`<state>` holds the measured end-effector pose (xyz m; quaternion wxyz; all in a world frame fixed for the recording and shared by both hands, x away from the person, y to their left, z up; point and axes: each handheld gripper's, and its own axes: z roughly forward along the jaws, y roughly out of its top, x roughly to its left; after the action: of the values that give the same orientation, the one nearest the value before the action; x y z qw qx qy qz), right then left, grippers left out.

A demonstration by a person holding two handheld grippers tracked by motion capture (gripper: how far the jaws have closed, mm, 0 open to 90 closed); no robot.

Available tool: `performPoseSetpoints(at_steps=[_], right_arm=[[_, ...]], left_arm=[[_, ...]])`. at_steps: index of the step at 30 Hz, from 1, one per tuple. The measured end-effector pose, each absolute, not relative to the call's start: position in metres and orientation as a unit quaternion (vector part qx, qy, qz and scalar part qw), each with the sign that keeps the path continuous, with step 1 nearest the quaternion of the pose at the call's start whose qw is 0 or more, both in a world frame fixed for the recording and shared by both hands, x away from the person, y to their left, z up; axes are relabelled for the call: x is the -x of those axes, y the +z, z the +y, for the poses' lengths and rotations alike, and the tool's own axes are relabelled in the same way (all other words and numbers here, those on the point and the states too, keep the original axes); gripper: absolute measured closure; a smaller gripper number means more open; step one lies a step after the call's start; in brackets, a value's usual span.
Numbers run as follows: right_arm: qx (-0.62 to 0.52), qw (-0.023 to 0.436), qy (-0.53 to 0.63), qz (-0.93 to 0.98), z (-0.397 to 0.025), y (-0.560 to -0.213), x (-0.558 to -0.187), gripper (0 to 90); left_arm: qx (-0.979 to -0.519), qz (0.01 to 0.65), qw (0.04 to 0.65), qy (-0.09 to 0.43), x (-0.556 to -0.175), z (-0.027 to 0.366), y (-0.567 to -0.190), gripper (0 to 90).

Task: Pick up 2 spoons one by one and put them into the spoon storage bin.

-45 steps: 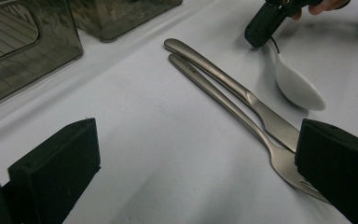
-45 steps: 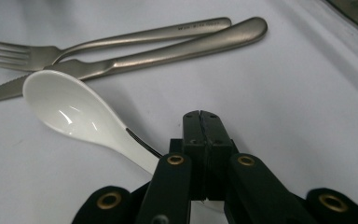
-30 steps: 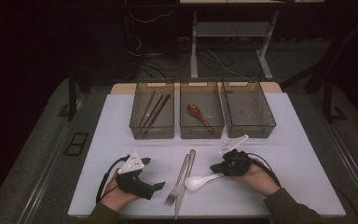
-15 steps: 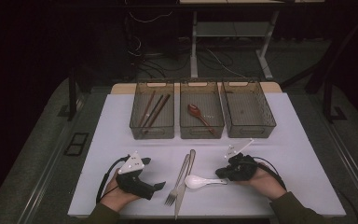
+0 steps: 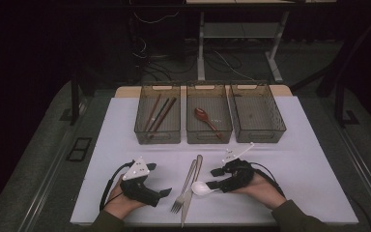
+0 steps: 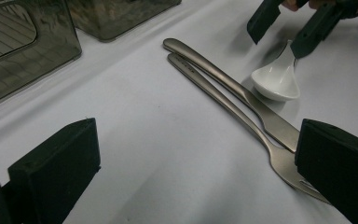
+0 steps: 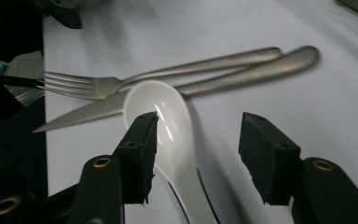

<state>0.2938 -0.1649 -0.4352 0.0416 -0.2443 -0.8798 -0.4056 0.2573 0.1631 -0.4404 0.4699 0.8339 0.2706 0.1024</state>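
A white ceramic spoon (image 5: 200, 188) lies on the white table (image 5: 309, 159), its bowl beside a steel fork (image 5: 179, 197) and knife (image 5: 192, 179) lying side by side. My right gripper (image 5: 215, 179) is open and low over the spoon's handle. In the right gripper view the spoon (image 7: 161, 112) runs between the spread jaws of the right gripper (image 7: 198, 140), nearer the left one. My left gripper (image 5: 158, 179) rests open just left of the fork's tines. In the left gripper view the left gripper (image 6: 196, 163) is spread wide, with the fork (image 6: 223, 100), knife (image 6: 214, 72) and spoon (image 6: 275, 81) ahead.
Three clear bins stand in a row at the back. The left bin (image 5: 142, 128) holds chopsticks (image 5: 157, 113), the middle bin (image 5: 191, 130) a red-brown spoon (image 5: 206, 118), and the right bin (image 5: 265, 123) holds nothing. The table's front edge is close below both hands.
My right gripper has moved toward the person and left, down along the white spoon's handle toward its bowl. The left gripper has stayed in place.
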Motion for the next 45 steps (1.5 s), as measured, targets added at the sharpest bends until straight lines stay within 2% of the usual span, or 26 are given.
performPoseSetpoints(at_steps=[12, 15, 19, 21, 24, 29, 38, 45], right_arm=[[0.204, 0.029, -0.379, -0.902, -0.136, -0.445, -0.283, 50.9], [0.17, 0.006, -0.367, -0.914, -0.136, -0.447, -0.282, 53.5], [0.153, 0.003, -0.362, -0.92, -0.136, -0.446, -0.278, 64.3], [0.145, 0.002, -0.359, -0.922, -0.135, -0.445, -0.276, 66.2], [0.146, 0.001, -0.361, -0.921, -0.138, -0.443, -0.277, 75.4], [0.142, 0.008, -0.365, -0.92, -0.142, -0.441, -0.279, 81.3], [0.165, -0.002, -0.368, -0.915, -0.147, -0.434, -0.285, 82.4], [0.213, -0.029, -0.386, -0.897, -0.158, -0.412, -0.305, 82.5]], left_arm=[[-0.834, 0.271, 0.469, 0.101, -0.257, 0.163, -0.441, 0.0], [-0.835, 0.27, 0.469, 0.1, -0.257, 0.163, -0.441, 0.0], [-0.835, 0.27, 0.468, 0.101, -0.257, 0.163, -0.441, 0.0], [-0.836, 0.269, 0.468, 0.101, -0.257, 0.163, -0.441, 0.0], [-0.835, 0.27, 0.468, 0.1, -0.257, 0.163, -0.441, 0.0], [-0.836, 0.269, 0.468, 0.1, -0.257, 0.163, -0.441, 0.0], [-0.834, 0.271, 0.47, 0.1, -0.257, 0.163, -0.441, 0.0], [-0.836, 0.268, 0.468, 0.101, -0.258, 0.163, -0.441, 0.0]])
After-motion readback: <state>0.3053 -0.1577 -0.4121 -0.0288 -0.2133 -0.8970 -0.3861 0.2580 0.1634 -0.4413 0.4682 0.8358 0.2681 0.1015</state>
